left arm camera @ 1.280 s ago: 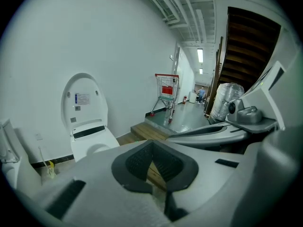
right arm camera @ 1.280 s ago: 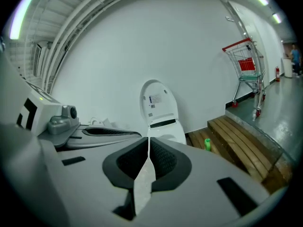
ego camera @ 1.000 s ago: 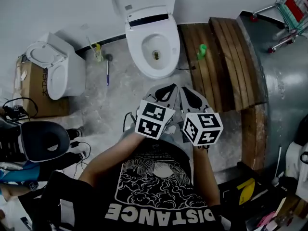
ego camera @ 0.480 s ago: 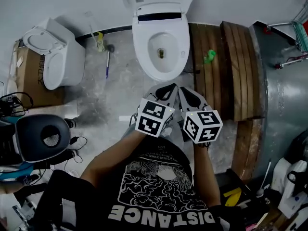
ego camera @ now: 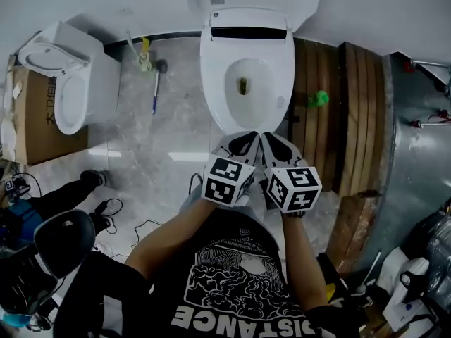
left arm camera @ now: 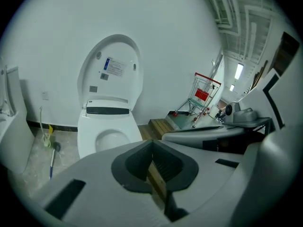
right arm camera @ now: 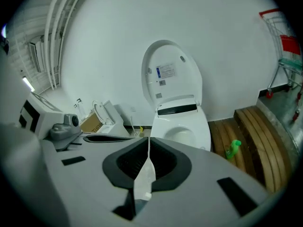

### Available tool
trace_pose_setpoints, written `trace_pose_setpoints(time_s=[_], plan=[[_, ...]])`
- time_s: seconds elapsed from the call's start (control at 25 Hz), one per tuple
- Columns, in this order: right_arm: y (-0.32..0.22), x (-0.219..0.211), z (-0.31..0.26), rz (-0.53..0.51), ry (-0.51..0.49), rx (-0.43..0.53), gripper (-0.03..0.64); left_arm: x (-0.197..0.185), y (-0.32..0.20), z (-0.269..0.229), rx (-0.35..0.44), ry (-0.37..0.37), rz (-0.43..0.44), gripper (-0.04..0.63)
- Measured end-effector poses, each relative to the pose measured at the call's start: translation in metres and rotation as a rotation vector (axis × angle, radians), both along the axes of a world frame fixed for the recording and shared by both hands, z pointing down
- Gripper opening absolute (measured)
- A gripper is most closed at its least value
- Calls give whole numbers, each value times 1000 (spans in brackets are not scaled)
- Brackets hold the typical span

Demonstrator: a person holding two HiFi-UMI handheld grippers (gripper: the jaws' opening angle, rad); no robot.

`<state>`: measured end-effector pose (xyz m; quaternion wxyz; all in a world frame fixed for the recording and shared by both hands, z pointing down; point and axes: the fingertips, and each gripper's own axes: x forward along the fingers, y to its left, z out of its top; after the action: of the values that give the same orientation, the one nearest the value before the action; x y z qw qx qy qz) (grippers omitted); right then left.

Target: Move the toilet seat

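Note:
A white toilet (ego camera: pixel 246 76) stands against the far wall, its bowl open. Its lid (left arm camera: pixel 111 70) is raised upright against the wall, with stickers on the inner face; it also shows in the right gripper view as the lid (right arm camera: pixel 173 74). I cannot tell whether the seat ring is up with the lid. My left gripper (ego camera: pixel 242 144) and right gripper (ego camera: pixel 273 145) are held side by side just short of the bowl's front edge. Both are shut with nothing between the jaws, as the left gripper (left arm camera: pixel 152 143) and right gripper (right arm camera: pixel 149 143) show in their own views.
A second toilet (ego camera: pixel 60 83) sits on a cardboard box at the left. A toilet brush (ego camera: pixel 156 83) lies on the floor beside the bowl. A green bottle (ego camera: pixel 320 98) stands on the wooden platform (ego camera: pixel 356 125) at the right. Cables and a person (ego camera: pixel 60 241) are at lower left. A shopping cart (left arm camera: pixel 203 96) stands far right.
The toilet has shifted right and lower in the head view, closer to the grippers. Both grippers stay shut and side by side. The person at lower left has moved down.

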<state>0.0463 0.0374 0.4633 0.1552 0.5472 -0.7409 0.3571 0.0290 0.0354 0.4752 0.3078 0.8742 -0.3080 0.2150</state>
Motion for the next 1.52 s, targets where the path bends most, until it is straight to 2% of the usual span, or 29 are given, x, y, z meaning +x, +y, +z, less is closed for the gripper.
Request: trace_pose_setpoints(time_s=[0.2, 0.48, 0.6, 0.84, 1.24, 1.32, 1.4, 1.52], plan=[[-30, -6, 36, 17, -63, -92, 21, -7, -37, 35, -86, 36, -40, 12], [-43, 4, 92, 98, -167, -170, 21, -6, -52, 95, -207, 79, -111, 13], [-37, 9, 115, 98, -192, -190, 21, -2, -48, 120, -246, 90, -147, 14], [-18, 27, 163, 140, -276, -213, 23, 8, -31, 167, -274, 77, -171, 14], [21, 44, 238, 205, -366, -241, 26, -9, 1, 239, -360, 143, -350, 17], [27, 45, 247, 216, -385, -245, 37, -15, 10, 249, -371, 145, -368, 36], [32, 45, 257, 218, -404, -252, 89, -21, 19, 259, -388, 150, -386, 87], [39, 45, 272, 220, -416, -263, 100, -31, 29, 273, -419, 178, -431, 143]])
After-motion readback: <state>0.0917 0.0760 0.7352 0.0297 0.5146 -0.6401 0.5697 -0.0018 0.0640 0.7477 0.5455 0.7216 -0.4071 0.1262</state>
